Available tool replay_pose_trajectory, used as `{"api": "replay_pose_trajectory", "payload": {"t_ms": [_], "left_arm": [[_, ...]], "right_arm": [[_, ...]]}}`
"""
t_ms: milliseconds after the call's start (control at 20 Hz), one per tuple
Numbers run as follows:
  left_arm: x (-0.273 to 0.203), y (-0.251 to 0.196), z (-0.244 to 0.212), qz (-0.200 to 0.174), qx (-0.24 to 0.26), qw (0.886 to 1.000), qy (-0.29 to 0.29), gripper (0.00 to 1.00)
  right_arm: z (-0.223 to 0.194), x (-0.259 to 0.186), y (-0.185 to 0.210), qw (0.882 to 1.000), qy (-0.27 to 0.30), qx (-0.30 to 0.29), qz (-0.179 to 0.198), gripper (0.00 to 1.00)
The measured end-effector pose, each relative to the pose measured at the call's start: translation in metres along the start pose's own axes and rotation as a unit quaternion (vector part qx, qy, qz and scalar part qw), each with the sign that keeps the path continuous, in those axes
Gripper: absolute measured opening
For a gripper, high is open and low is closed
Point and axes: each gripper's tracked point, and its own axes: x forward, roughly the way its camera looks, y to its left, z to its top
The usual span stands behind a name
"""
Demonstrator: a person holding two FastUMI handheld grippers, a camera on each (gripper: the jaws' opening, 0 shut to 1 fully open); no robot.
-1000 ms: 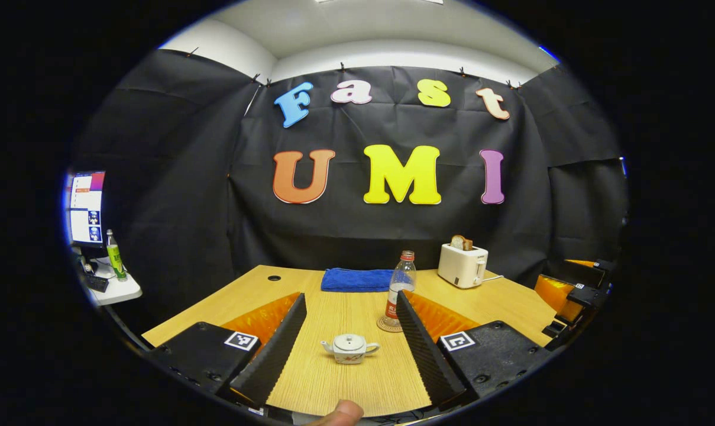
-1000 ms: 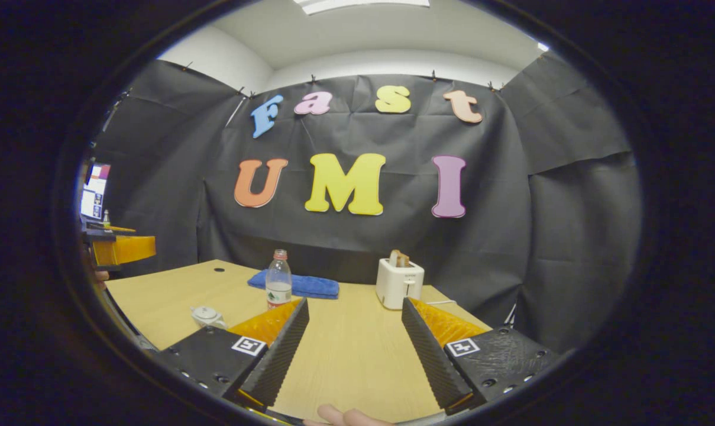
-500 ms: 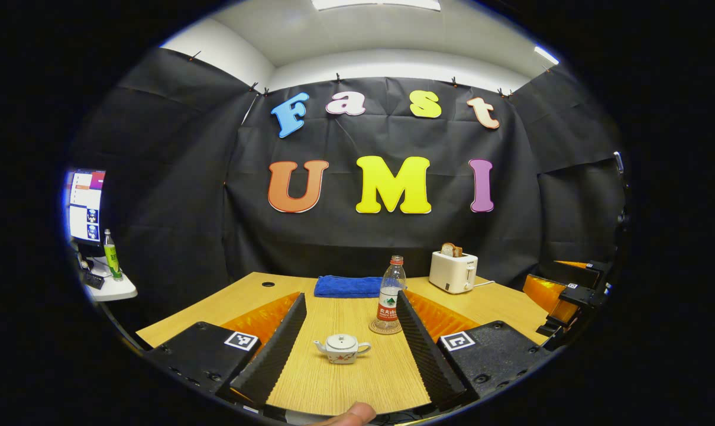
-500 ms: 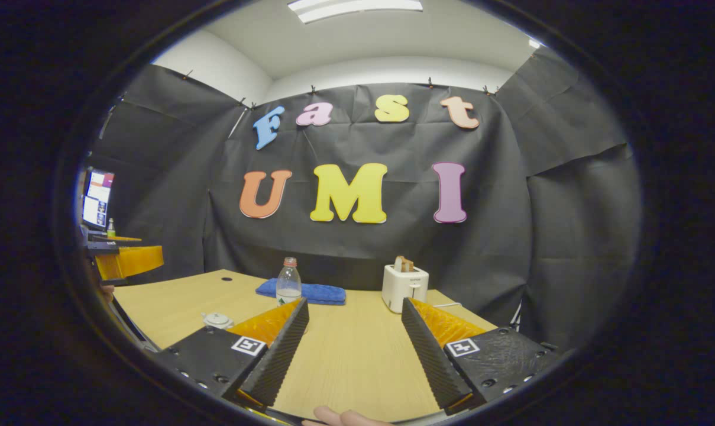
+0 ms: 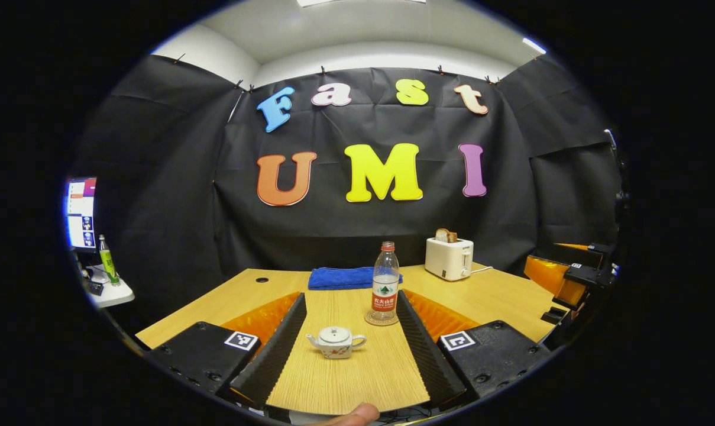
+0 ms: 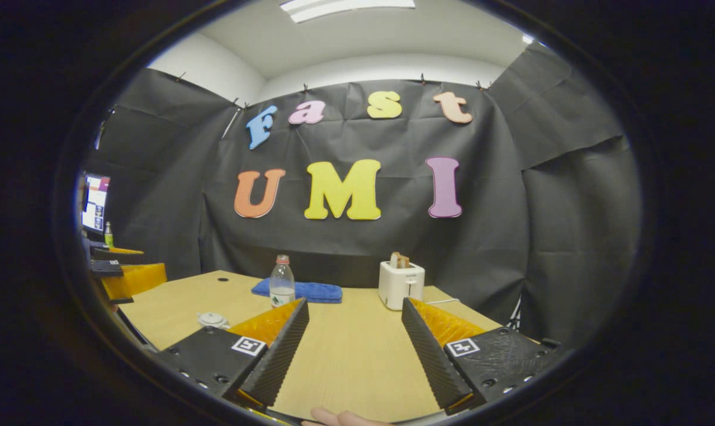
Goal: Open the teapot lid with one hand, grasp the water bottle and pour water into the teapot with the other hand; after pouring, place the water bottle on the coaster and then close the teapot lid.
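small white teapot (image 5: 335, 343), lid on

In the left gripper view the teapot (image 5: 336, 343) has slid left from dead centre between the open fingers, and the water bottle (image 5: 385, 284), once half hidden behind the right finger beside the teapot, now stands clear of it.

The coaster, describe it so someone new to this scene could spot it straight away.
On the light wooden table, find the blue folded towel by the wall. Nearer stands a clear plastic water bottle; the round woven coaster lies flat beneath it, behind the small white teapot.
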Motion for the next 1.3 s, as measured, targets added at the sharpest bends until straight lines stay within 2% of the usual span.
{"api": "replay_pose_trajectory", "payload": {"t_ms": [50,100,150,200,500,550,650,700,1250,1300], "left_arm": [[0.0,0.0,0.0,0.001,0.0,1.0,0.0,0.96],[0.0,0.001,0.0,0.002,0.0,1.0,0.001,0.96],[0.001,0.002,-0.001,0.003,0.0,1.0,0.001,0.86],[0.001,0.003,-0.002,0.003,0.0,1.0,0.003,0.96],[0.003,0.004,-0.008,0.006,0.001,1.0,0.014,0.96],[0.003,0.004,-0.009,0.007,0.0,1.0,0.014,0.96],[0.004,0.004,-0.008,0.008,-0.001,1.0,0.013,0.96],[0.004,0.004,-0.008,0.008,-0.001,1.0,0.013,0.96],[0.005,0.001,-0.011,0.005,-0.004,1.0,0.018,0.96],[0.005,0.002,-0.011,0.006,-0.002,1.0,0.018,0.96]], "right_arm": [[-0.001,0.0,0.0,1.0,0.0,-0.002,0.0,0.95],[-0.002,-0.001,0.0,1.0,0.001,-0.004,0.001,0.97],[-0.002,0.0,0.001,1.0,0.002,-0.006,0.002,0.96],[-0.003,0.0,0.002,1.0,0.003,-0.007,0.002,0.96],[-0.006,0.001,-0.003,1.0,0.006,-0.005,-0.002,0.97],[-0.005,0.002,-0.004,1.0,0.006,-0.005,-0.004,0.95],[-0.004,0.003,-0.006,1.0,0.005,-0.004,-0.006,0.97],[-0.005,0.002,-0.007,1.0,0.005,-0.005,-0.006,0.95],[-0.011,0.007,-0.015,1.0,0.014,-0.001,-0.012,0.97],[-0.012,0.007,-0.015,1.0,0.015,-0.001,-0.013,0.95]]}}
